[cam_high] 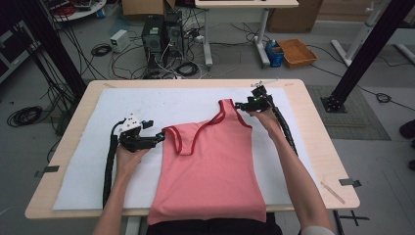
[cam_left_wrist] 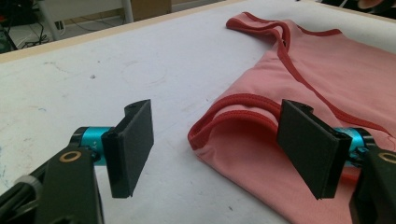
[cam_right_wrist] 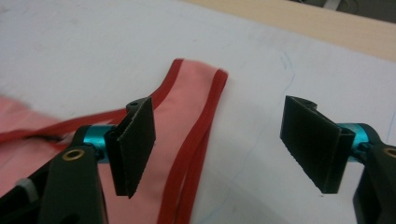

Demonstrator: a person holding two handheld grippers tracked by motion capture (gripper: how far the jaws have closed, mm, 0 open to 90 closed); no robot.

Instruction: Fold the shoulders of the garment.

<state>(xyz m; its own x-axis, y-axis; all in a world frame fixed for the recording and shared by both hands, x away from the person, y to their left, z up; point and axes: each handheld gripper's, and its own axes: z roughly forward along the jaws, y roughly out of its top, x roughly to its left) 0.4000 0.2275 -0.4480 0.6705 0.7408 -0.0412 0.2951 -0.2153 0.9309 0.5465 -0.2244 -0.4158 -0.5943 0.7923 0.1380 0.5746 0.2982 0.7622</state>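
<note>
A pink tank top (cam_high: pixel 210 166) with red trim lies flat on the white mat (cam_high: pixel 122 107), its hem hanging over the table's front edge. My left gripper (cam_high: pixel 160 137) rests low at the top's left strap (cam_left_wrist: pixel 233 109). Its jaws are open, and the strap's folded end lies between them untouched (cam_left_wrist: pixel 222 144). My right gripper (cam_high: pixel 240 105) is at the far right strap (cam_right_wrist: pixel 191 107), which stretches away to the top's highest point. Its jaws stand open above the strap end, one jaw over the fabric and the other over bare mat (cam_right_wrist: pixel 224 142).
The mat covers most of a wooden table (cam_high: pixel 313 147). A thin stick (cam_high: pixel 333 192) lies near the table's right front corner. On the floor behind are computer towers (cam_high: pixel 161 36), cables and an orange crate (cam_high: pixel 297 52). Black frame posts stand at both sides.
</note>
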